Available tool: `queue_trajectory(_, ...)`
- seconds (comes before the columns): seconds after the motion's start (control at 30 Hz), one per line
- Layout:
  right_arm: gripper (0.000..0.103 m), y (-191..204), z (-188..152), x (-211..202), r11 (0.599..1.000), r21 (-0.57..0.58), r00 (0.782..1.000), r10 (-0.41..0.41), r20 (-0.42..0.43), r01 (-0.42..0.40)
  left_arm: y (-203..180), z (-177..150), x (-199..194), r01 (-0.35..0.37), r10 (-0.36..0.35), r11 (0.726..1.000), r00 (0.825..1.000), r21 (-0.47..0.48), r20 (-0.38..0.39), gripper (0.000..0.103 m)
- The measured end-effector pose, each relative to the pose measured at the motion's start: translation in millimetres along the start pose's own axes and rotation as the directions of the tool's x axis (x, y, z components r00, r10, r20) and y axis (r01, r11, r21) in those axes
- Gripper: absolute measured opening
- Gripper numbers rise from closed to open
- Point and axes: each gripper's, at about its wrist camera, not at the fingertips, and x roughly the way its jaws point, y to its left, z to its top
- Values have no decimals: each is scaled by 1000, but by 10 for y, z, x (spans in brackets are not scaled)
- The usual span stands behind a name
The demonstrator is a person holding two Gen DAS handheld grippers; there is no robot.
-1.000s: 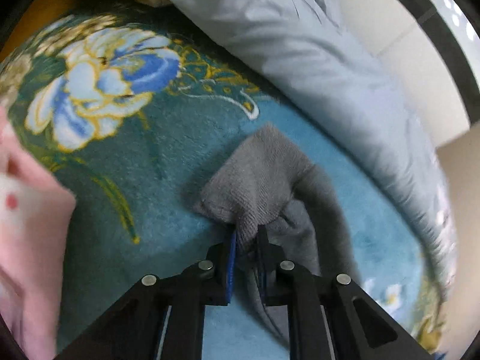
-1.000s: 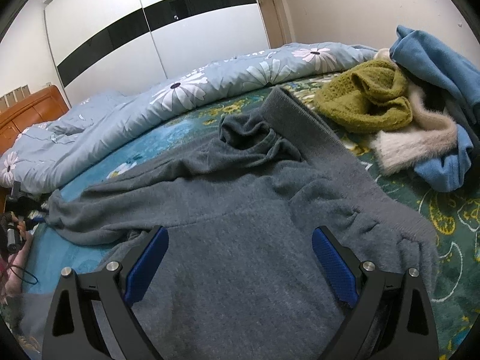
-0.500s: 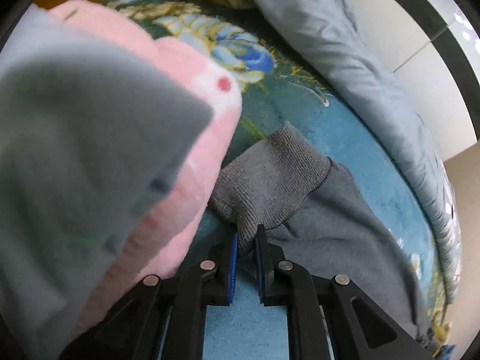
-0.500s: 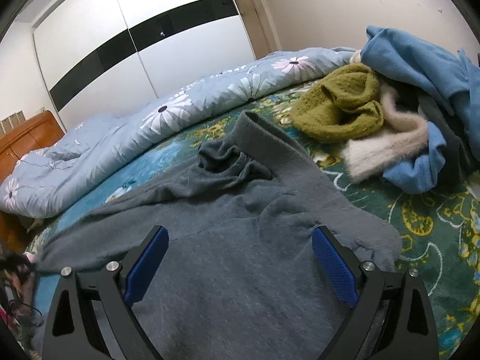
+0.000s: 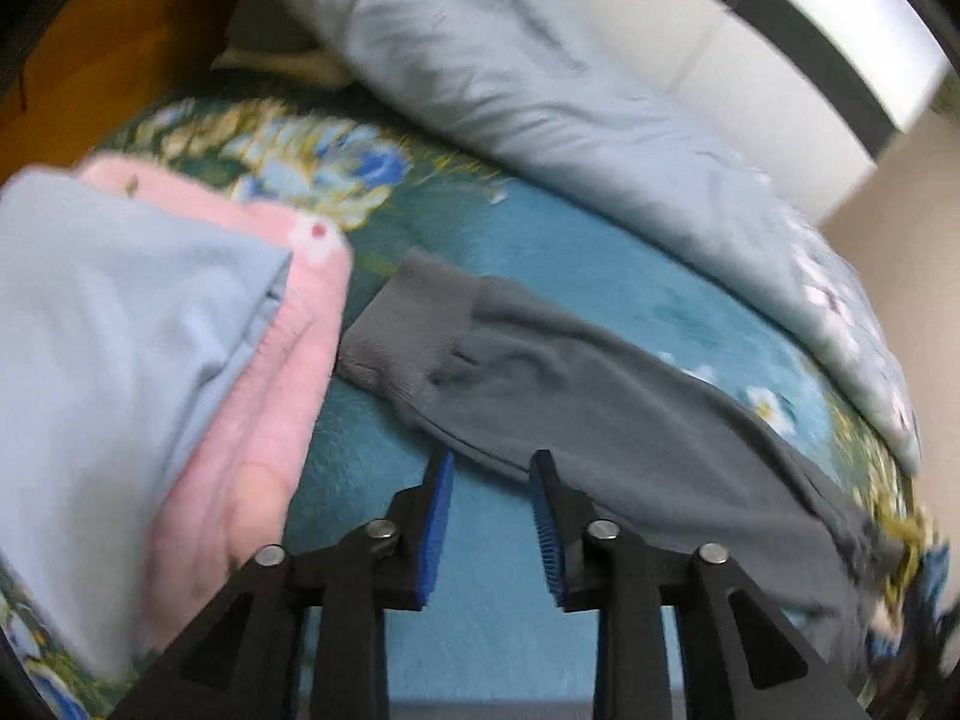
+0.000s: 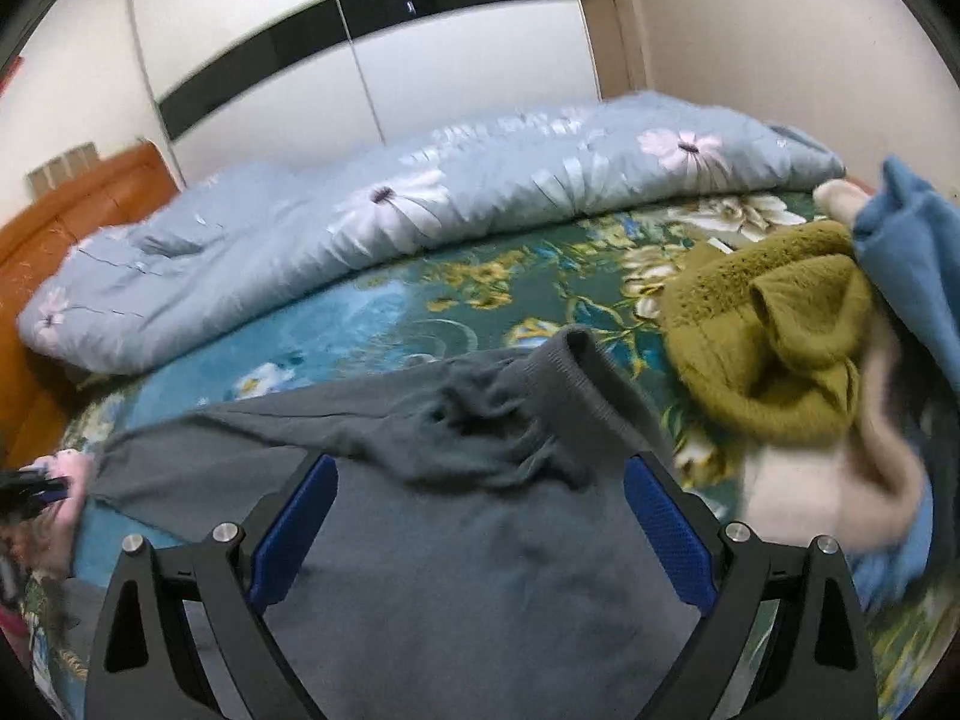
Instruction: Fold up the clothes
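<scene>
A grey sweatshirt point(image 6: 480, 570) lies spread on the teal floral bedspread point(image 6: 372, 324). Its sleeve point(image 5: 600, 408) stretches out flat in the left wrist view, the ribbed cuff point(image 5: 408, 330) pointing at a folded pile. My left gripper point(image 5: 491, 468) is open just short of the sleeve's near edge, holding nothing. My right gripper point(image 6: 477, 480) hovers wide open above the sweatshirt's body, with the ribbed hem point(image 6: 600, 384) beyond it. At the far left of the right wrist view the left gripper point(image 6: 30, 492) shows dimly.
Folded light blue point(image 5: 108, 360) and pink point(image 5: 282, 396) clothes are stacked left of the cuff. A rolled pale blue duvet point(image 6: 390, 222) runs along the far side. Olive point(image 6: 774, 336), cream point(image 6: 840, 468) and blue point(image 6: 912, 258) garments are heaped at the right. A wooden headboard point(image 5: 102, 60) stands behind.
My left gripper has let go of the cuff and opened; the sleeve now lies flat and stretched out. The right gripper's view shifted, bringing the heap of garments closer.
</scene>
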Motion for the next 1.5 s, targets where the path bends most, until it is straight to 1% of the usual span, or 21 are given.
queue_trajectory(0.13, 96, -229, 196, 242, 1000, 4, 997, 18, -72, -18, -49, -111, -232, -26, 22, 998, 997, 60, 74, 41)
queue_trajectory(0.2, 94, -269, 248, 332, 998, -5, 994, 60, -95, -60, -35, -143, -314, -40, 34, 997, 995, 63, 95, 41)
queue_trajectory(0.27, 80, -287, 292, 423, 994, -17, 987, 108, -118, -110, -23, -192, -411, -29, 24, 998, 995, 49, 98, 41)
queue_trajectory(0.33, 72, -267, 315, 513, 988, -27, 979, 146, -143, -151, -5, -230, -462, -15, 12, 999, 995, 31, 94, 41)
queue_trajectory(0.4, 67, -241, 322, 611, 987, -41, 974, 149, -169, -158, -15, -268, -475, -2, 0, 1000, 996, 23, 88, 41)
queue_trajectory(0.43, 58, -227, 326, 651, 986, -48, 972, 150, -178, -161, -25, -280, -462, -1, 0, 1000, 996, 21, 85, 41)
queue_trajectory(0.47, 35, -214, 331, 675, 984, -51, 970, 156, -187, -168, -34, -286, -456, -4, 2, 1000, 996, 20, 84, 41)
queue_trajectory(0.5, 22, -207, 344, 688, 985, -56, 969, 152, -193, -165, -44, -291, -450, -7, 6, 1000, 996, 20, 83, 41)
queue_trajectory(0.53, 5, -203, 360, 699, 985, -62, 970, 144, -198, -158, -54, -302, -440, -9, 8, 1000, 996, 21, 84, 41)
queue_trajectory(0.57, 5, -204, 387, 700, 987, -71, 973, 129, -194, -145, -63, -315, -429, -11, 9, 1000, 996, 21, 84, 41)
queue_trajectory(0.63, 5, -266, 509, 650, 994, -80, 987, 56, -149, -68, -86, -331, -403, -15, 13, 1000, 997, 22, 82, 41)
queue_trajectory(0.77, 5, -493, 775, 643, 1000, 20, 998, -6, -57, 7, -95, -362, -344, -23, 22, 1000, 997, 20, 68, 41)
queue_trajectory(0.93, 6, -573, 693, 1078, 994, 72, 986, -68, -151, 79, -85, -396, -284, -33, 32, 999, 998, 13, 49, 41)
queue_trajectory(0.97, 9, -574, 649, 1152, 993, 68, 982, -83, -169, 95, -61, -400, -292, -34, 33, 999, 998, 5, 47, 41)
queue_trajectory(1.03, 11, -582, 630, 1155, 992, 71, 981, -93, -171, 107, -29, -411, -317, -31, 31, 1000, 998, -3, 49, 41)
queue_trajectory(1.07, 16, -584, 649, 1117, 992, 73, 982, -85, -168, 99, -20, -420, -333, -28, 28, 1000, 998, -5, 50, 41)
queue_trajectory(1.2, 36, -506, 658, 601, 997, 28, 991, -71, -109, 75, -9, -514, -373, 12, -12, 1000, 999, -3, 40, 41)
queue_trajectory(1.23, 41, -480, 601, 406, 998, 17, 994, -61, -89, 63, -6, -543, -380, 24, -24, 1000, 999, -2, 36, 41)
queue_trajectory(1.33, 41, -433, 235, -150, 1000, 19, 998, -12, -60, 13, 6, -636, -414, 43, -43, 999, 999, 2, 26, 42)
queue_trajectory(1.43, 42, -468, -327, -587, 996, 79, 997, 40, -66, -34, 15, -743, -462, 66, -66, 998, 998, 2, 13, 43)
queue_trajectory(1.5, 43, -547, -688, -774, 984, 161, 995, 81, -64, -70, 20, -818, -507, 89, -89, 996, 996, 0, 4, 43)
